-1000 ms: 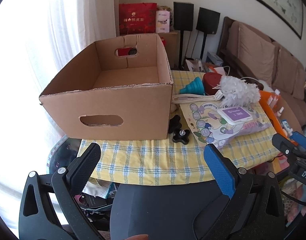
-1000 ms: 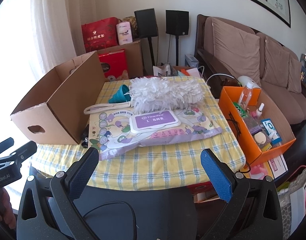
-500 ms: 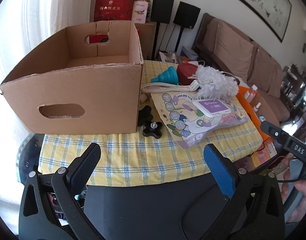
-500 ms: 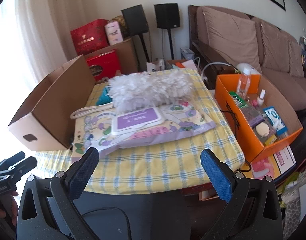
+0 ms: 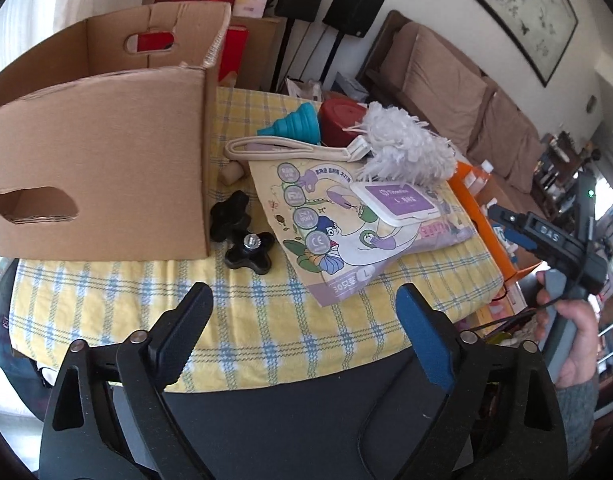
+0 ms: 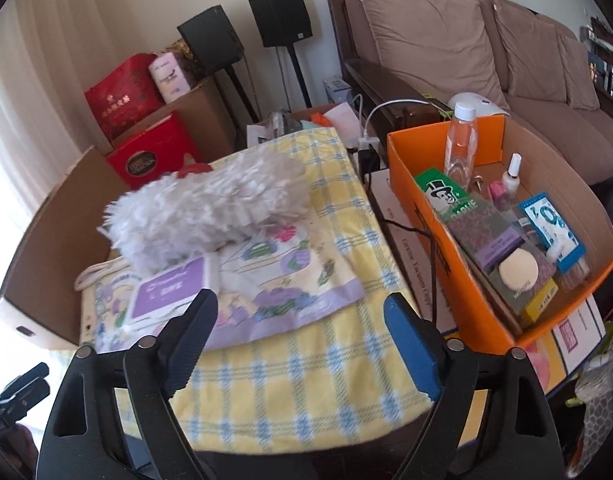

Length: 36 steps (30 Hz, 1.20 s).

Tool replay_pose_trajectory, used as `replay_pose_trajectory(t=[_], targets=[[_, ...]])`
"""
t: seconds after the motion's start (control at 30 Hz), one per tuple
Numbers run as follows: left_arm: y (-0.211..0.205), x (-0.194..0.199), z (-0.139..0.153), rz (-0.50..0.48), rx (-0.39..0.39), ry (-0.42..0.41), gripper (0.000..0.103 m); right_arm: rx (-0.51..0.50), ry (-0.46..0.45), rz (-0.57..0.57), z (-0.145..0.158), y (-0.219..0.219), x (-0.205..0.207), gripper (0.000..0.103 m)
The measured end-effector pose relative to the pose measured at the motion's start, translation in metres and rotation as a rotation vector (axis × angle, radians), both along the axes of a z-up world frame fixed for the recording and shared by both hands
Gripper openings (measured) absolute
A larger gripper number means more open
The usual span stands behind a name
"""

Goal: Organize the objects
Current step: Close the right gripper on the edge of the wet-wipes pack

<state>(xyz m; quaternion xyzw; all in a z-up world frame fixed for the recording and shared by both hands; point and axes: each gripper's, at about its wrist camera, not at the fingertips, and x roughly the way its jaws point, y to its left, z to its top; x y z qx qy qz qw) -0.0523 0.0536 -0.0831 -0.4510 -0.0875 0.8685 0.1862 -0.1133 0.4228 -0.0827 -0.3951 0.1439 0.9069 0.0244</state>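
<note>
Left wrist view: I am approaching, nothing picked yet. My left gripper (image 5: pixel 304 310), fingers released and just narrowing with nothing between them, is hanging low centre, facing two black knobs (image 5: pixel 242 236) beside the cardboard box (image 5: pixel 106 168) at left, seemingly empty.

Right wrist view: my right gripper (image 6: pixel 300 322), likewise released and narrowing, is nearing the wipes pack (image 6: pixel 234 300) on the counter (image 6: pixel 306 364); the orange box (image 6: pixel 462 288) at right is holding bottles and packets.
</note>
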Motion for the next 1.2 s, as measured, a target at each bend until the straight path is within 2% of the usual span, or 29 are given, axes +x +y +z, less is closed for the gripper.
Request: replay_pose_trajectory(t=[0.2, 0.37, 0.57, 0.67, 0.8, 0.9, 1.0, 1.2], targets=[[0.01, -0.013, -0.015, -0.001, 0.016, -0.047, 0.079, -0.028, -0.07, 0.021, -0.022, 0.019, -0.032, 0.066], [0.012, -0.024, -0.023, -0.002, 0.062, -0.094, 0.067, -0.123, -0.097, 0.024, -0.03, 0.024, -0.029, 0.065], [0.013, -0.032, -0.034, 0.0, 0.11, -0.143, 0.063, -0.394, -0.137, 0.064, -0.049, 0.02, -0.014, 0.065], [0.016, -0.036, -0.036, -0.009, 0.12, -0.155, 0.056, -0.465, -0.148, 0.086, -0.055, 0.01, -0.012, 0.065], [0.03, -0.038, -0.038, -0.045, 0.063, -0.144, 0.051, -0.509, -0.143, 0.082, -0.055, 0.0, -0.014, 0.065], [0.035, -0.037, -0.041, -0.069, 0.091, -0.158, 0.045, -0.553, -0.141, 0.077, -0.055, -0.004, -0.015, 0.065], [0.036, -0.038, -0.042, -0.075, 0.109, -0.17, 0.039, -0.556, -0.143, 0.075, -0.055, -0.009, -0.017, 0.065], [0.03, -0.047, -0.045, -0.068, 0.189, -0.21, 0.034, -0.58, -0.144, 0.059, -0.056, -0.011, -0.018, 0.065]])
